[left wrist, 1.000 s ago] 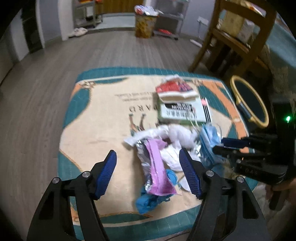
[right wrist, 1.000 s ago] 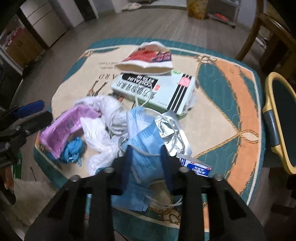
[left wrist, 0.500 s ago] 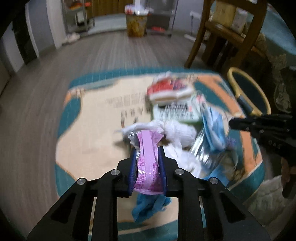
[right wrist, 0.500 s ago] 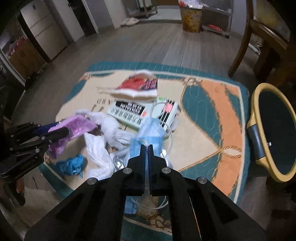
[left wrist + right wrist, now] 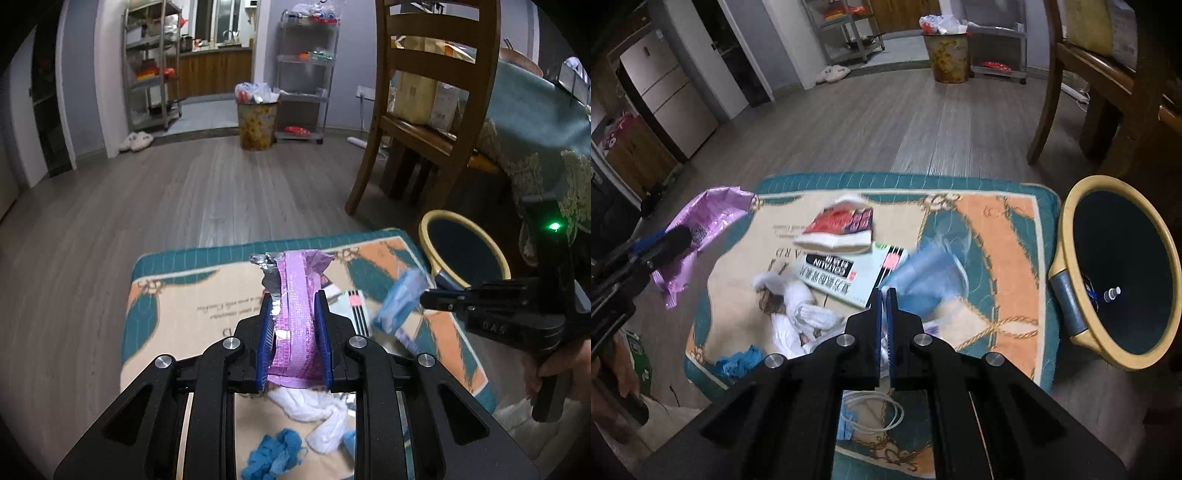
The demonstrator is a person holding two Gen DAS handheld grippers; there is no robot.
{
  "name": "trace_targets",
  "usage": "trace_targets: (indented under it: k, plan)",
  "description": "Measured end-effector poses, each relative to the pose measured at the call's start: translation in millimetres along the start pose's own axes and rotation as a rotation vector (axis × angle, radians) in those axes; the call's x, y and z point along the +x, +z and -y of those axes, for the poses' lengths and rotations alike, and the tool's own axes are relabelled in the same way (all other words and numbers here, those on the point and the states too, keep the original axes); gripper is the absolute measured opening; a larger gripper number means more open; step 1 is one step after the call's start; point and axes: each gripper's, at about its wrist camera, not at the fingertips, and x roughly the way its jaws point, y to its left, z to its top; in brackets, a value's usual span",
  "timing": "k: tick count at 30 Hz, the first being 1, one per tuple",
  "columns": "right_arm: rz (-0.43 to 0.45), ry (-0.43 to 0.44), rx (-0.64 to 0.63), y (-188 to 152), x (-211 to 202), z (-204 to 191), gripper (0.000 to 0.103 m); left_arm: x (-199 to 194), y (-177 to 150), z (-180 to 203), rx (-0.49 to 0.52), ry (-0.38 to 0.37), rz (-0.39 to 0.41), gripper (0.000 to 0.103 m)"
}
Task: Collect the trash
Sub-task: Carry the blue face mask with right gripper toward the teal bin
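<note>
My left gripper [image 5: 294, 295] is shut on a purple foil-lined wrapper [image 5: 297, 295], lifted above the patterned mat [image 5: 173, 295]; the wrapper [image 5: 701, 229] also shows at the left of the right wrist view. My right gripper [image 5: 884, 291] is shut on a blue face mask [image 5: 927, 275], which hangs blurred above the mat [image 5: 1004, 229]; the mask [image 5: 400, 301] shows at the right gripper's tip in the left wrist view. On the mat lie a white-and-green box [image 5: 849, 275], a red-and-white packet [image 5: 840, 229], white tissues [image 5: 805, 306] and a blue crumpled scrap [image 5: 738, 363].
A yellow-rimmed dark bin [image 5: 1123, 273] stands just right of the mat, with a small bottle inside. A wooden chair [image 5: 424, 122] and a green-clothed table [image 5: 535, 122] are at the right. A full waste basket [image 5: 256, 122] stands far across the wooden floor. A hand [image 5: 561, 369] holds the right gripper.
Both grippers closed on their items, the left on the purple wrapper and the right on the blue mask, then rose off the mat with them, views tilting up toward the room.
</note>
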Motion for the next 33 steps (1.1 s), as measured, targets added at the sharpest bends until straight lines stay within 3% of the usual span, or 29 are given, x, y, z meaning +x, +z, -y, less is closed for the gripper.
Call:
trace_targets:
  k: [12, 16, 22, 28, 31, 32, 33]
  plan:
    - [0.177, 0.101, 0.082, 39.1, -69.6, 27.3, 0.002, 5.9, 18.4, 16.5, 0.030, -0.027, 0.037, 0.023]
    - [0.199, 0.109, 0.101, 43.9, -78.5, 36.0, 0.002, 12.3, 19.8, 23.9, 0.043, -0.035, 0.030, 0.023]
    - [0.170, 0.114, 0.121, 40.8, -74.8, 41.5, 0.002, 37.5, 14.5, 35.5, 0.070, -0.023, -0.030, 0.023]
    - [0.166, 0.111, 0.097, 38.1, -76.7, 38.6, 0.002, 92.4, -12.3, 33.8, 0.041, -0.013, -0.171, 0.024]
    - [0.156, 0.106, 0.084, 34.3, -75.5, 38.7, 0.002, 101.5, -18.4, 34.3, 0.041, -0.010, -0.181, 0.048]
    - [0.153, 0.102, 0.083, 33.1, -74.7, 40.2, 0.002, 101.5, -17.7, 34.3, 0.039, -0.006, -0.175, 0.067]
    - [0.151, 0.103, 0.085, 33.0, -74.5, 41.5, 0.002, 99.8, -15.6, 34.8, 0.035, -0.003, -0.157, 0.077]
